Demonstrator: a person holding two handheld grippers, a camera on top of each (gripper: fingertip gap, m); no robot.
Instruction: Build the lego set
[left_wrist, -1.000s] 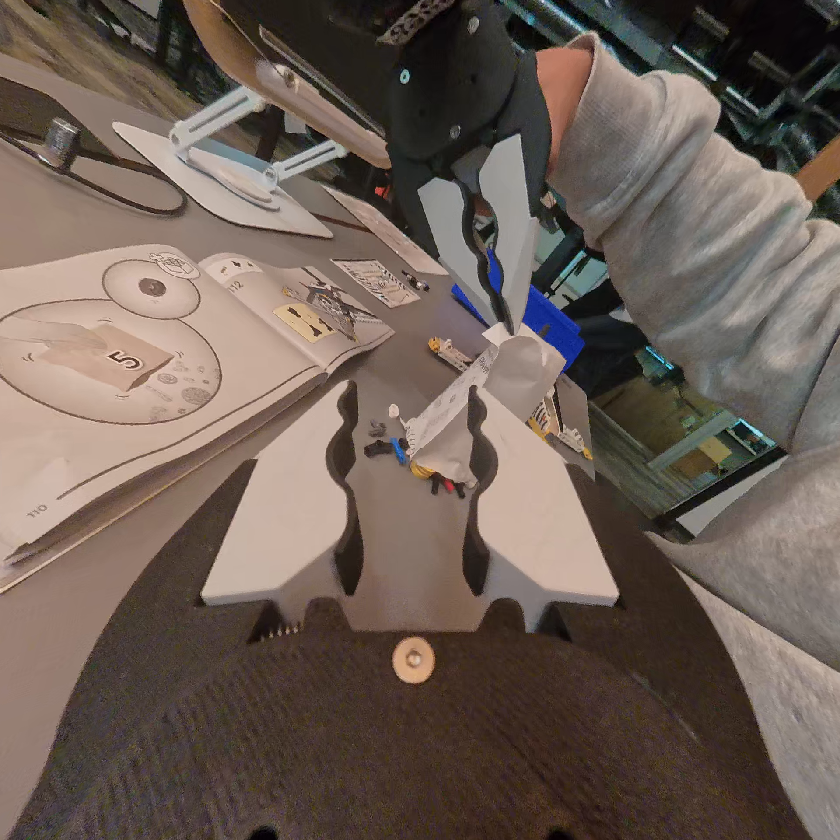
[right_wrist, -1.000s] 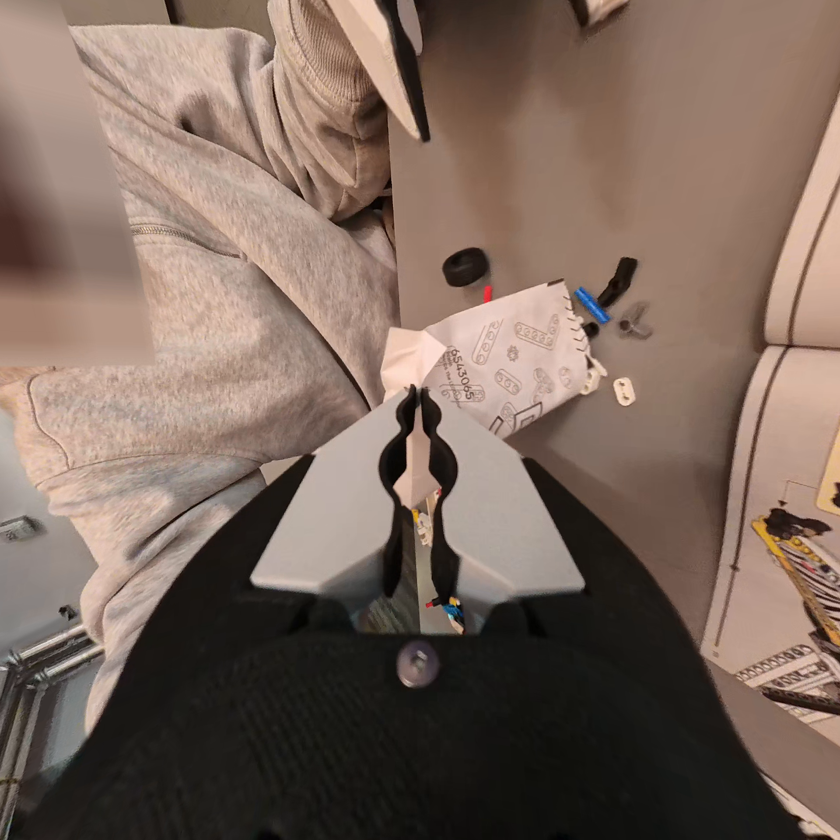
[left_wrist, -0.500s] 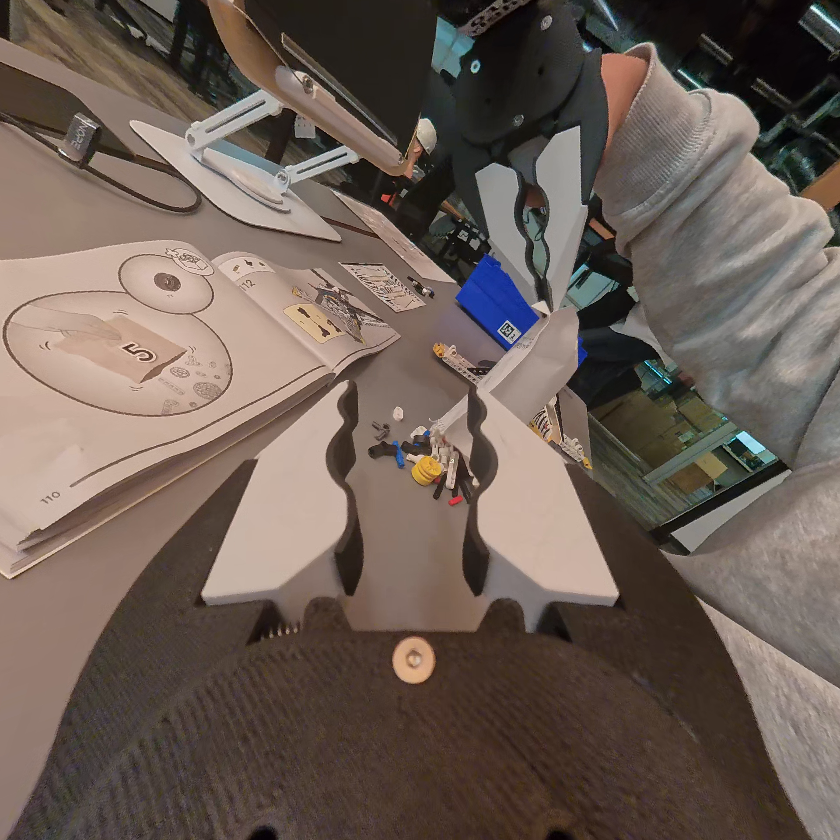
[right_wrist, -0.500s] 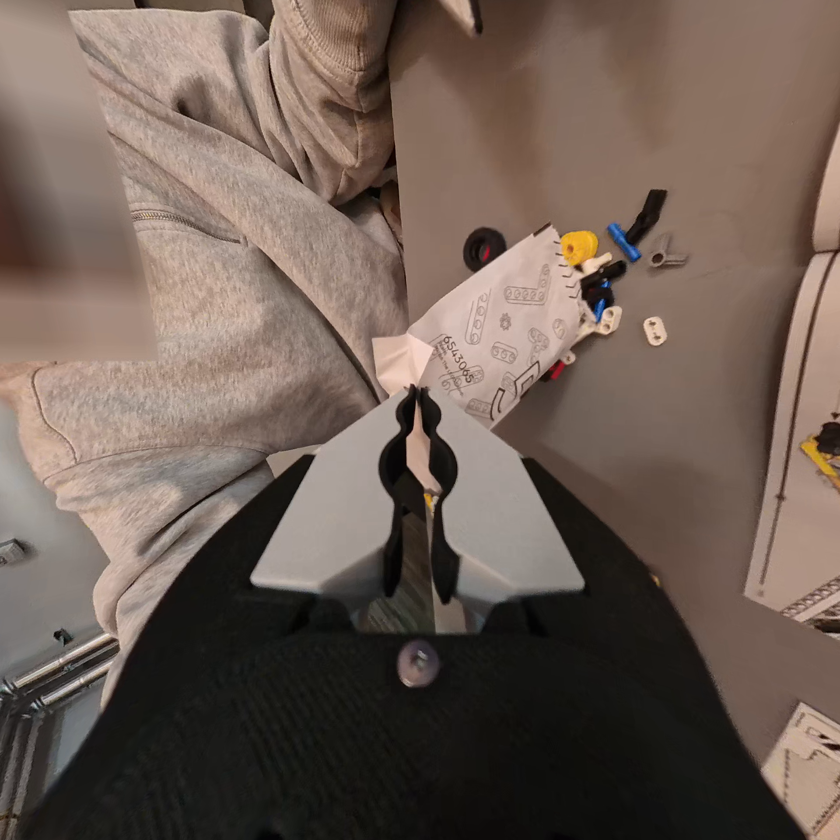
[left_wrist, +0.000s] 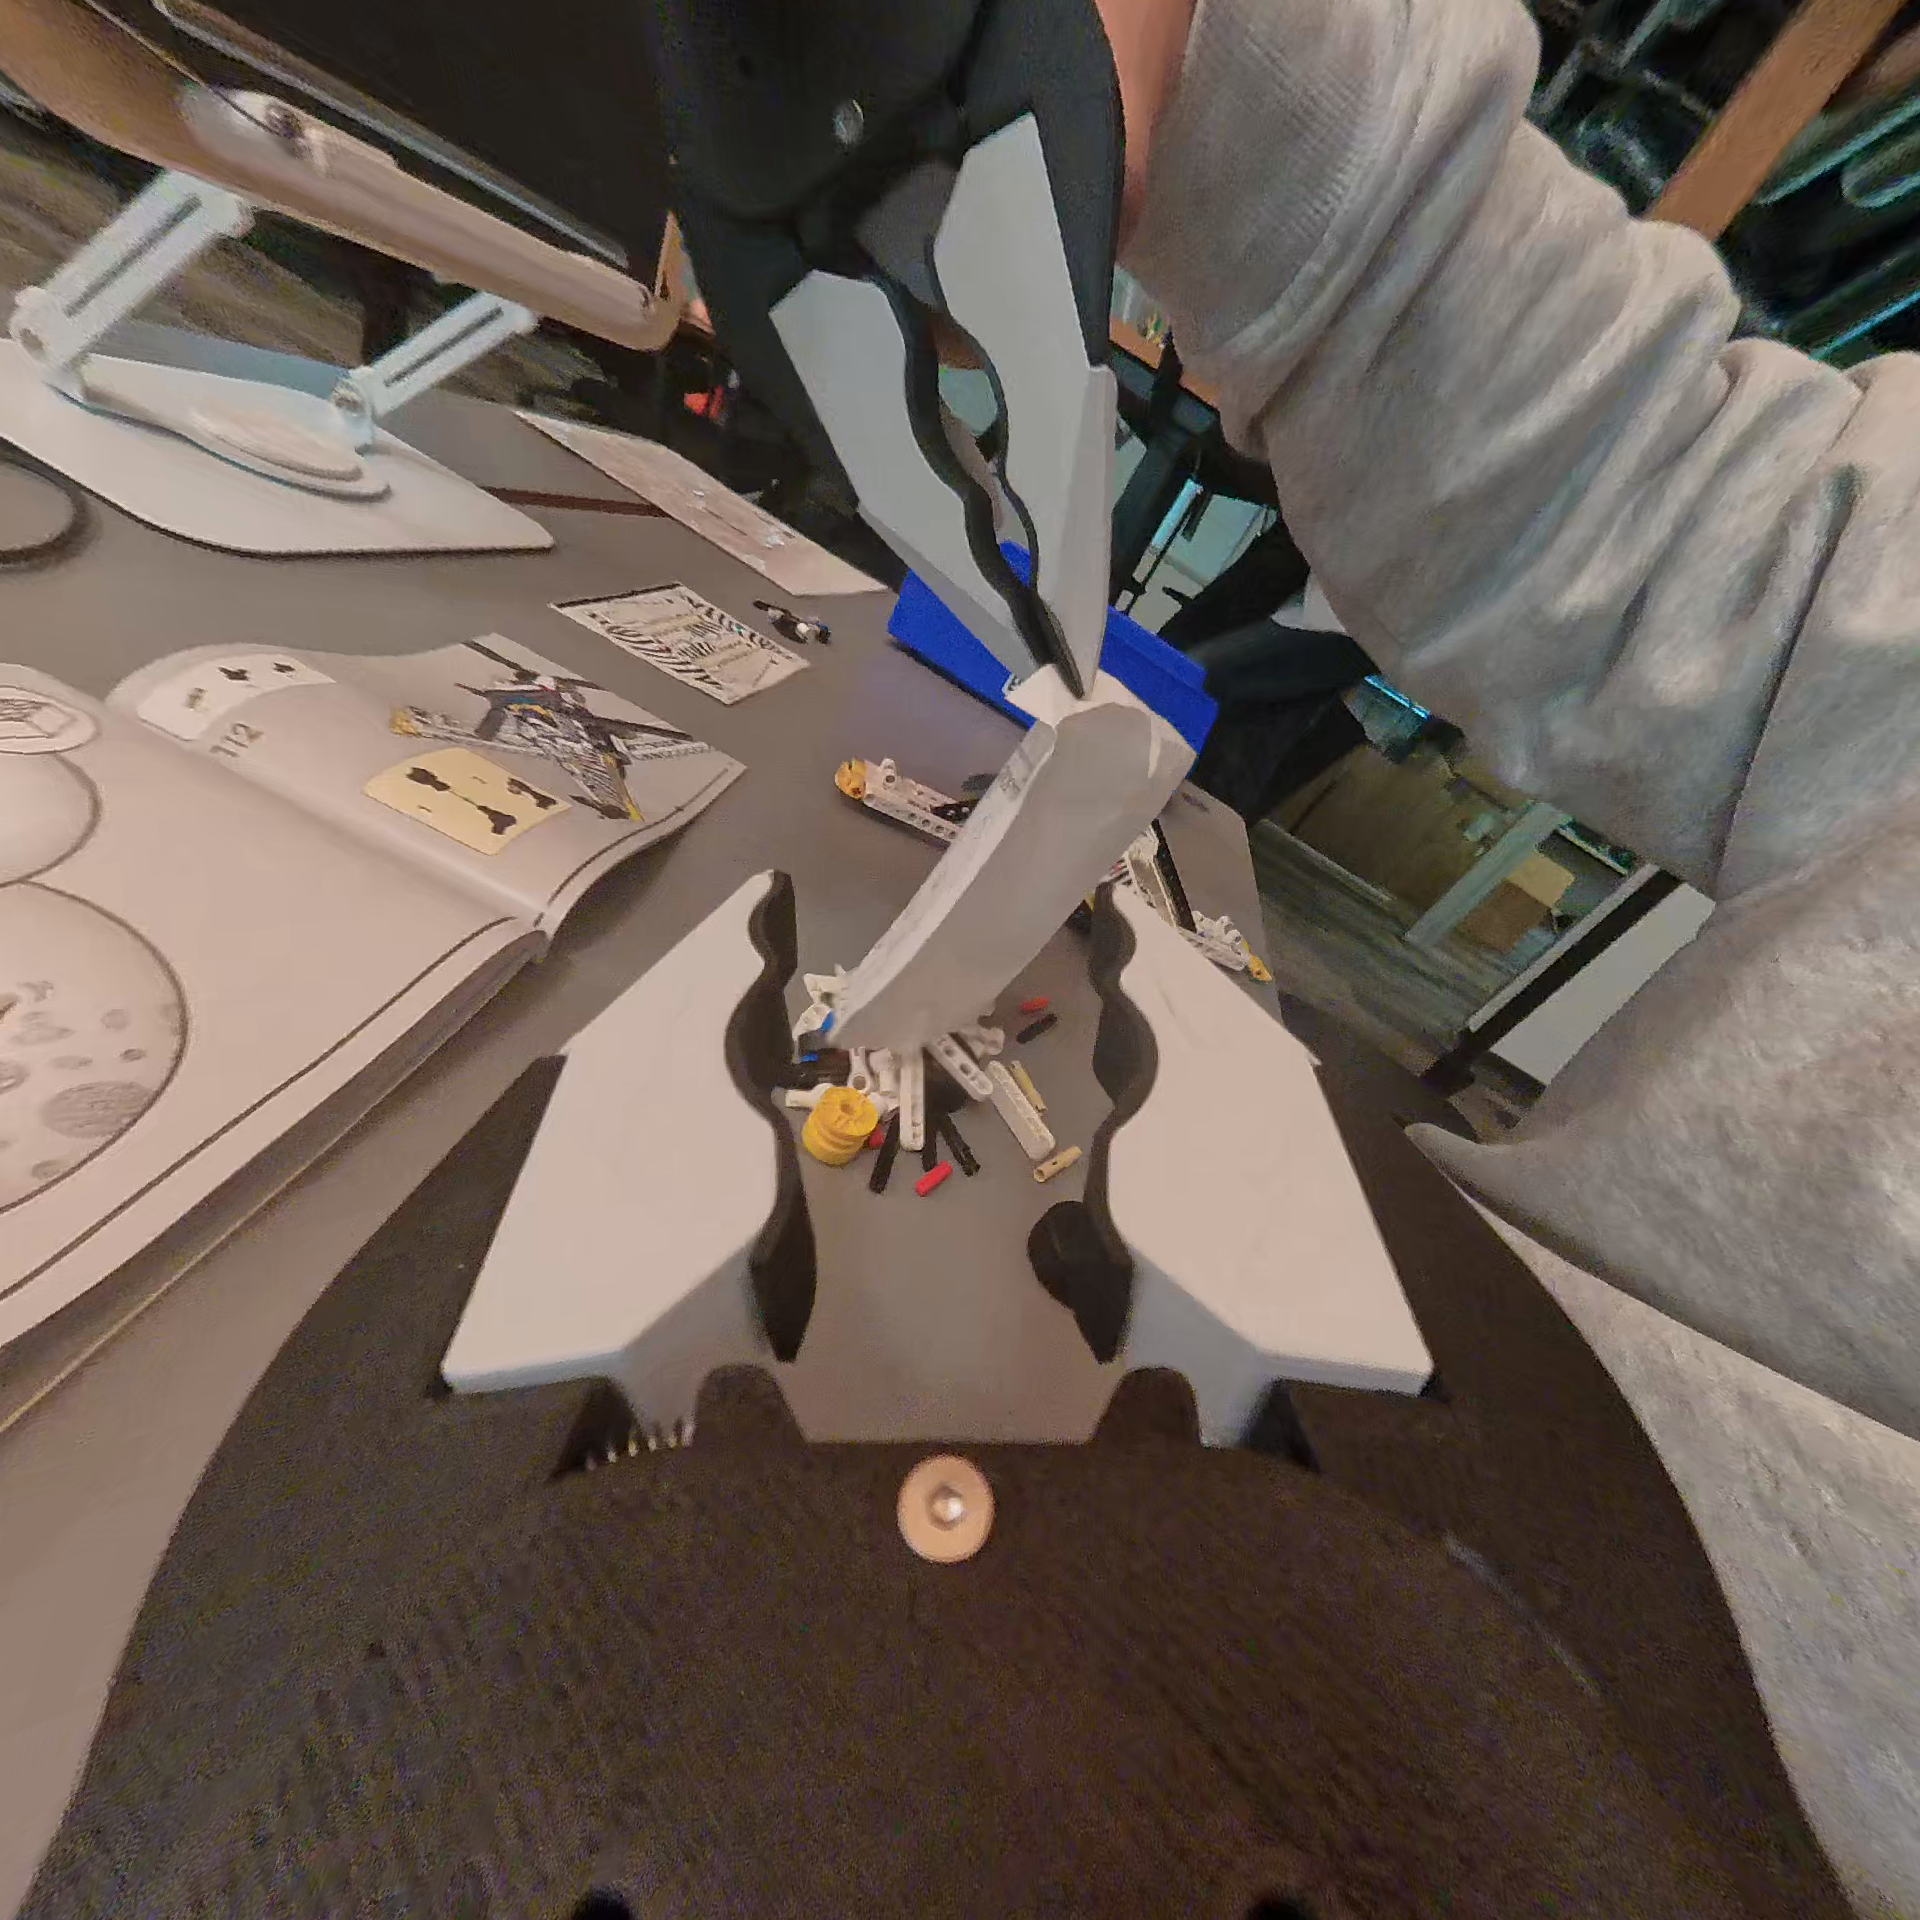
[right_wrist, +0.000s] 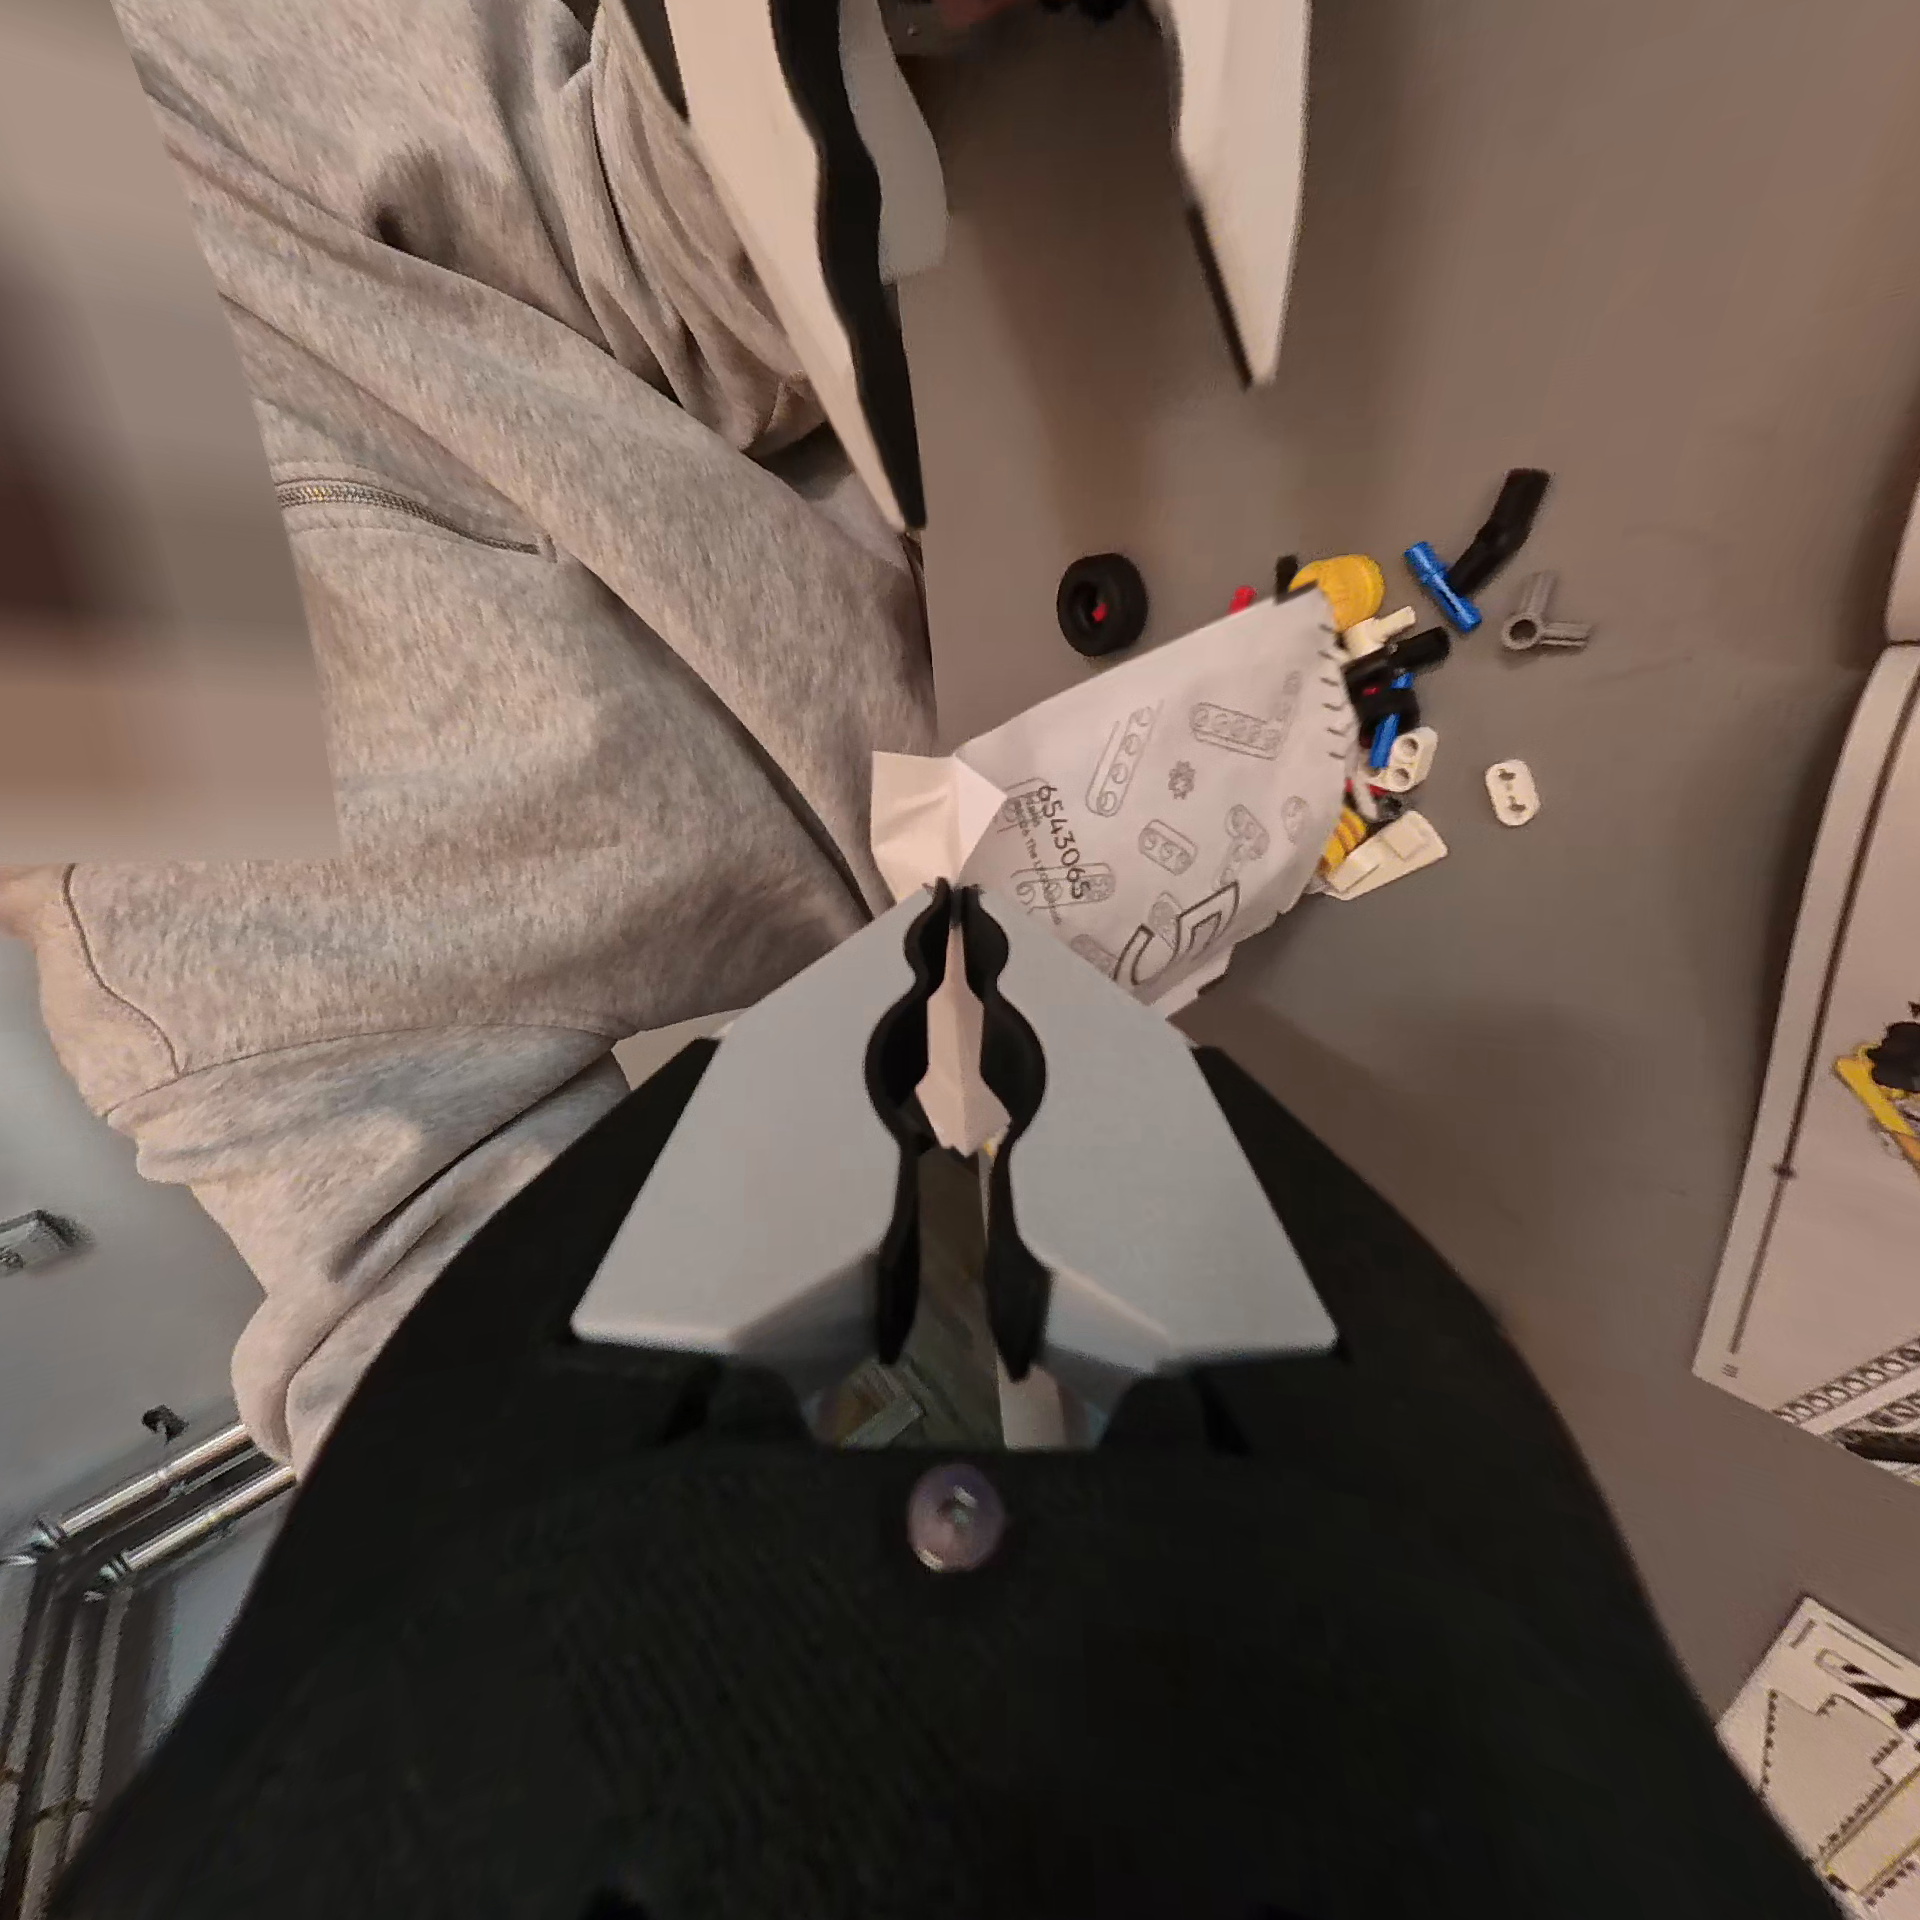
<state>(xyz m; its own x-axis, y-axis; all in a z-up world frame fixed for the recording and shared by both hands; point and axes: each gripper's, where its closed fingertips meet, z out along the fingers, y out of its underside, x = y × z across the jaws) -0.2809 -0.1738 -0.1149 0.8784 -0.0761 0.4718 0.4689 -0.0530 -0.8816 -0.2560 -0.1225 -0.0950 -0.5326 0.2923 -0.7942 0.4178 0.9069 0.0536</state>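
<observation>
My right gripper (right_wrist: 956, 899) is shut on the corner of a white paper parts bag (right_wrist: 1164, 810) and holds it tilted, open end down on the grey table. Small lego pieces (right_wrist: 1382, 707) spill from its mouth: yellow, blue, black, white and red ones. A black tyre (right_wrist: 1101, 618) lies beside the bag. In the left wrist view the right gripper (left_wrist: 1060, 675) hangs the bag (left_wrist: 997, 883) over the pile (left_wrist: 914, 1101). My left gripper (left_wrist: 935, 904) is open and empty, its fingers on either side of the pile. It also shows in the right wrist view (right_wrist: 1081, 447).
An open instruction booklet (left_wrist: 260, 883) lies to the left of the pile. Behind are a sticker sheet (left_wrist: 681, 639), a part-built lego piece (left_wrist: 904, 795), a blue box (left_wrist: 1039, 644) and a white tablet stand (left_wrist: 239, 457). A person's grey sleeve (left_wrist: 1558, 520) is on the right. Some 7 cm of space lies between my two pairs of fingers.
The right gripper has lifted and tipped the bag, and more pieces have spilled onto the table. The left gripper has moved in, so the pile now lies between its open fingers.
</observation>
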